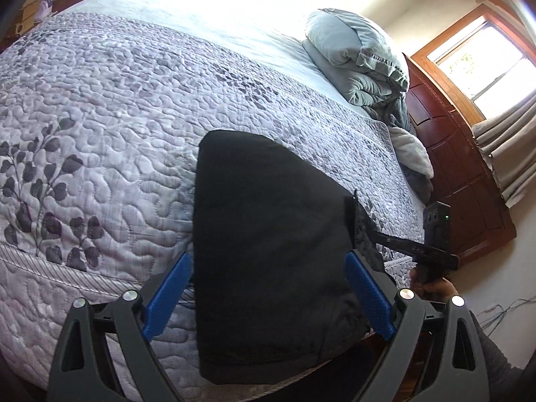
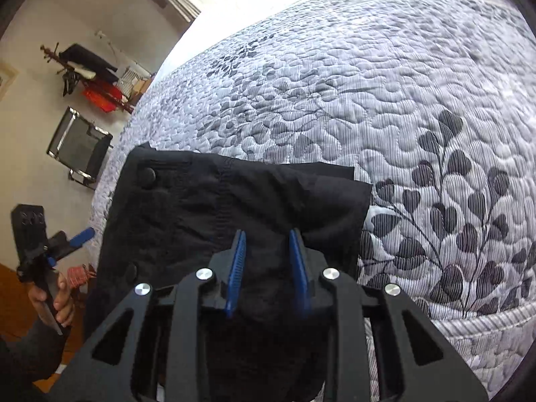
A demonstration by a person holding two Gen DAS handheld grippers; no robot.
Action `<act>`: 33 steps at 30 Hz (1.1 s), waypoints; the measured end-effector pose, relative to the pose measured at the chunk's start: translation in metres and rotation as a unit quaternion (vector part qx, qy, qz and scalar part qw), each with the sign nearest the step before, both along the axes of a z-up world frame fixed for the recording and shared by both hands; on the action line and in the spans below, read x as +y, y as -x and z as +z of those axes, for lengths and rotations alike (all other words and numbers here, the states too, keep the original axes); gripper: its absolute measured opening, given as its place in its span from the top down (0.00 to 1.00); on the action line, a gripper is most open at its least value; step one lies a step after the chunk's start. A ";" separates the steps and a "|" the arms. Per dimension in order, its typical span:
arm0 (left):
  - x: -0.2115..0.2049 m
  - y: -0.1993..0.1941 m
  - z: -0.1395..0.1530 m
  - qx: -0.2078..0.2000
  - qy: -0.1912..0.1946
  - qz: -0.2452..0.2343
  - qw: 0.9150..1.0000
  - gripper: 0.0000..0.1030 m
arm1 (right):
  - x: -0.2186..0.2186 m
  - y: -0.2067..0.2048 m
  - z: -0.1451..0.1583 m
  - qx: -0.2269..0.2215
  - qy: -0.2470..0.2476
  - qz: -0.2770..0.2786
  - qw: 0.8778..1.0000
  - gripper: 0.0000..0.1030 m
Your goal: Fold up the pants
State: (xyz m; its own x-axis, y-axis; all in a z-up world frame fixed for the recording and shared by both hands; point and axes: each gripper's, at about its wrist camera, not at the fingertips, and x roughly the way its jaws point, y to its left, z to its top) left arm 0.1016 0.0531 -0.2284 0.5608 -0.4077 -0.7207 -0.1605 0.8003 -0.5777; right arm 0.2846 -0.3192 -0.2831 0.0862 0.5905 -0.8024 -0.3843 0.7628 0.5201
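Black pants [image 1: 268, 234] lie folded in a compact bundle near the edge of the bed [image 1: 100, 134]. My left gripper [image 1: 268, 284] is open wide, its blue fingers [image 1: 167, 294] to either side of the bundle, above it. In the right wrist view the pants [image 2: 217, 201] show a waistband with buttons. My right gripper [image 2: 268, 258] has its blue fingers [image 2: 238, 268] closed in on a bunched fold of the black cloth. The right gripper also shows in the left wrist view [image 1: 368, 231], at the bundle's right edge. The left gripper shows in the right wrist view [image 2: 80, 238], off to the left.
The bed has a grey quilt with a leaf pattern [image 2: 435, 201]. A pale blue duvet [image 1: 361, 53] is piled at the head. A dark wooden dresser [image 1: 452, 167] and a window [image 1: 485, 63] stand to the right. A chair [image 2: 80, 147] and a coat rack [image 2: 90, 70] stand by the wall.
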 end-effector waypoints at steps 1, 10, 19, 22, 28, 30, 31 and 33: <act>0.005 -0.001 -0.002 0.006 0.001 -0.002 1.000 0.09 | -0.009 0.000 0.006 0.010 -0.023 -0.012 1.000 0.50; 0.036 -0.039 -0.041 0.077 0.131 -0.088 0.985 0.09 | -0.098 0.021 0.003 0.168 -0.124 -0.110 0.972 0.07; 0.064 -0.057 -0.083 0.136 0.220 -0.098 0.961 0.04 | -0.098 0.032 -0.022 0.218 -0.134 -0.104 0.961 0.04; 0.069 -0.058 -0.096 0.140 0.265 -0.086 0.950 0.04 | -0.086 0.029 -0.028 0.226 -0.141 -0.093 0.959 0.03; 0.059 -0.068 -0.112 0.167 0.253 -0.101 0.948 0.04 | -0.071 0.023 -0.045 0.253 -0.143 -0.079 0.953 0.03; 0.050 -0.072 -0.113 0.168 0.262 -0.120 0.943 0.04 | -0.063 0.019 -0.046 0.256 -0.149 -0.075 0.952 0.03; 0.046 -0.074 -0.114 0.169 0.265 -0.127 0.941 0.04 | -0.061 0.018 -0.047 0.256 -0.152 -0.075 0.952 0.03; 0.039 -0.078 -0.117 0.173 0.267 -0.134 0.938 0.04 | -0.057 0.013 -0.050 0.259 -0.154 -0.077 0.950 0.03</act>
